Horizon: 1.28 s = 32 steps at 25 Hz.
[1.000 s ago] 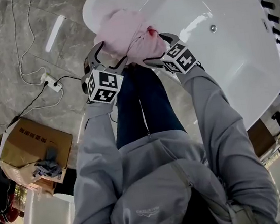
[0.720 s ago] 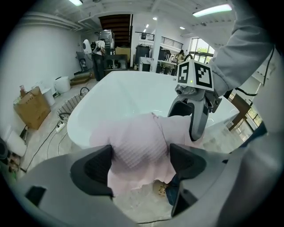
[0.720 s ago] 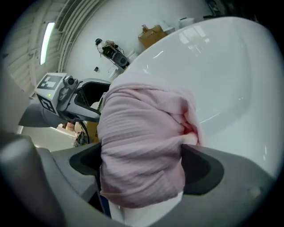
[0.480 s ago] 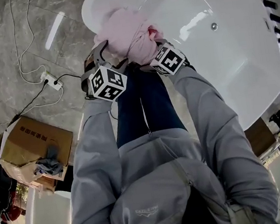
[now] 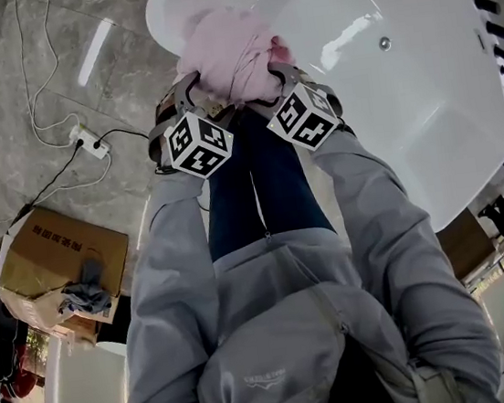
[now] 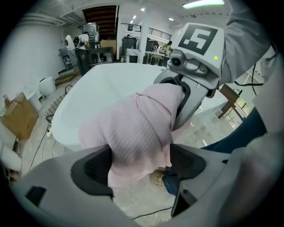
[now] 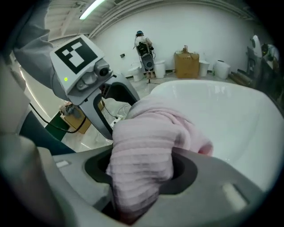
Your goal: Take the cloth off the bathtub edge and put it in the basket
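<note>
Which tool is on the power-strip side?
Left tool: power strip lies out to its side. Right tool, jaws closing on the pink cloth, sits toward the tub.

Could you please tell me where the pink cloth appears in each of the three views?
Head view: pink cloth at top centre, against the bathtub edge.
Left gripper view: cloth at centre, bathtub behind it.
Right gripper view: cloth at lower centre, bathtub to its right.
Shared landmark: the white bathtub.
</note>
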{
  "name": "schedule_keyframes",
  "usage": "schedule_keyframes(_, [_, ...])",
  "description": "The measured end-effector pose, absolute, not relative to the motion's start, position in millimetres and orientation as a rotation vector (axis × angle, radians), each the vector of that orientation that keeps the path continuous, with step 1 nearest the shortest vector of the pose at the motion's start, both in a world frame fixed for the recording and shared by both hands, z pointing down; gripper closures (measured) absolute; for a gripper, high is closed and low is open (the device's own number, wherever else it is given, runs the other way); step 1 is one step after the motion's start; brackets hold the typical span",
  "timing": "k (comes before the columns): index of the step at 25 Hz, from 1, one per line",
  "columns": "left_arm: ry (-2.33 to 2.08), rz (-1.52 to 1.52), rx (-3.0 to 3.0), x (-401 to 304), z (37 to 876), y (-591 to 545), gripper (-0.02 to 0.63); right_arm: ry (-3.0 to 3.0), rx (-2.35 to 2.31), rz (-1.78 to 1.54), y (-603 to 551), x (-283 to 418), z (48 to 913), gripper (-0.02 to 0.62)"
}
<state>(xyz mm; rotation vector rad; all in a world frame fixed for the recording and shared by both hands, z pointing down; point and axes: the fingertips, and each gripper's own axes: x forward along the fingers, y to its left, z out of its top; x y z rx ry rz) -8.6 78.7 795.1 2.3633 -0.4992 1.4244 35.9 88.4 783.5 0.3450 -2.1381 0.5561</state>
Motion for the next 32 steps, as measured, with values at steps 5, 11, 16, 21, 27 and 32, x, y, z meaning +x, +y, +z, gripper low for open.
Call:
schedule_keyframes(5, [-0.471, 1.433, 2.352, -8, 797, 82, 0.221, -2.212, 0.363, 0.453, 85, 30, 759, 0.473])
schedule_keyframes(11, [-0.503, 1.378, 2.374, -7, 790, 80, 0.243, -2.299, 0.326, 0.359, 92, 11, 727, 0.511])
schedule_keyframes(16, [-0.57, 1.337, 2.474, -4, 770, 78, 0.444, -2.357, 0.364, 0.366, 93, 3, 702, 0.515])
schedule_keyframes(21, [-0.657, 1.255, 2.51, -8, 735, 75, 0.491, -2.398, 0.429, 0.341, 85, 4, 668, 0.515])
schedule_keyframes(27, [-0.757, 1.208, 2.56, -16, 675, 70, 0.502, -2.469, 0.502, 0.296, 77, 3, 612, 0.515])
schedule_keyframes(32, [-0.836, 1.186, 2.605, -24, 612, 65, 0.503, -2.512, 0.551, 0.246, 74, 0, 554, 0.515])
